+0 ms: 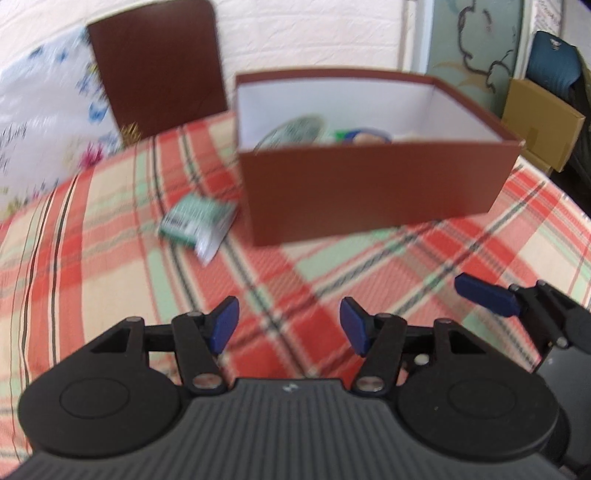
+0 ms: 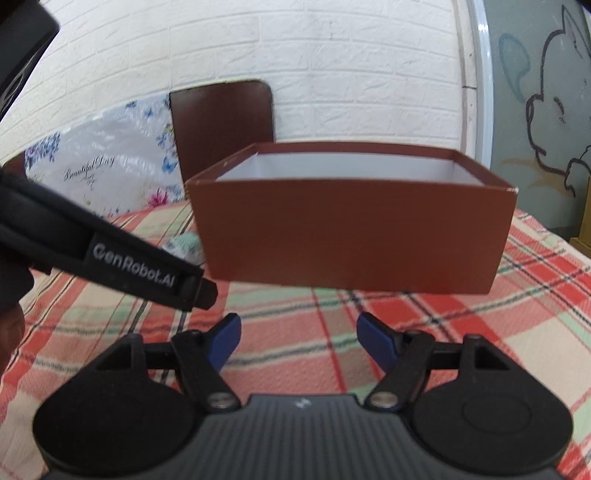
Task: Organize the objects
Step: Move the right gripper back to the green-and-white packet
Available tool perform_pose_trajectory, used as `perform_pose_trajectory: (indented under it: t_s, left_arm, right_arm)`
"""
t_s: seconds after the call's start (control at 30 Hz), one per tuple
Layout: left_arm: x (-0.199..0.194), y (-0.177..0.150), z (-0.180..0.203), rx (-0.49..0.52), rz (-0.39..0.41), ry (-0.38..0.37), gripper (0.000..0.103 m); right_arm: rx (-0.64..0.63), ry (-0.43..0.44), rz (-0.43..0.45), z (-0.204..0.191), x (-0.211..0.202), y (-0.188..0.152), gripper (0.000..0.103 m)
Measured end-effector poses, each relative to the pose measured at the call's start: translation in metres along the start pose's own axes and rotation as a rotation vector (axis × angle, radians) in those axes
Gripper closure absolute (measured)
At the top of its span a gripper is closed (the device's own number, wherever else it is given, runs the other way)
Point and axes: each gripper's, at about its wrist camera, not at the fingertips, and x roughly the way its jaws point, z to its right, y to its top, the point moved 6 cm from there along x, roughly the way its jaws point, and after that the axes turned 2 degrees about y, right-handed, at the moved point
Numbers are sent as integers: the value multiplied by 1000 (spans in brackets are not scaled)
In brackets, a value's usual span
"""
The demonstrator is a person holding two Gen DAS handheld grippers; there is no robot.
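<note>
From the left wrist, we see a table (image 1: 122, 258) covered in a red, cream and green plaid cloth, with a white brick wall (image 1: 314, 33) behind it and a pale painted panel with a cartoon outline at far right. A brown box (image 1: 369, 188), open at the top and white inside, sits on the far right part of the cloth. Inside it we make out a round green-and-white thing and something blue and green, but blur and the near wall hide most of them. Just left of the box, close to its near left corner, a small green packet (image 1: 195, 221) lies flat on the cloth. A brown lid (image 1: 155, 70) leans upright against the wall at far left, beside a flowered plastic bag (image 1: 44, 110). A cardboard carton (image 1: 539, 122) stands off the table at right. The left gripper (image 1: 290, 325) hovers over bare cloth, its jaws standing apart with nothing between them. One blue finger of the other gripper juts in at the right edge.

From the right wrist, the brown box (image 2: 351, 236) fills the middle, seen lower, so its contents are hidden behind the near wall. The packet is nearly lost behind the left gripper's black body, which crosses in from the left bearing white lettering. The bag (image 2: 96, 170) shows script printing here. The right gripper (image 2: 299, 339) is parted wide and empty, above the cloth near the box.
</note>
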Motion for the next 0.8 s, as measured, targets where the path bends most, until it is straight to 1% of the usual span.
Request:
perform_pose_trajectory:
  t_s: [0.13,0.27,0.47,0.53,0.63,0.8]
  left_arm:
    - [3,-22,-18,-30,-36,26,38]
    - [3,-38,-39,-69,-48,42,37]
    - [0,-53,-69,-125,-38,57,35]
    - [-1,-57,-78,-137,-29,64,32]
    - [-3,-63,-92,-150,-12,76,29]
    - [-5,-71,-114,-164,16,99,28]
  right_arm:
    - [-33,22,-50,-14,5,-8,31]
    - [-84,46,-86,-37,7,-18,31]
    - [-171,74,-122,-71,6,-25,31]
    - [-191,76,-128,-81,7,-27,31]
    - [-204,83,-138,-93,8,-29,31]
    - [-211,83,-145,-109,7,-31,31]
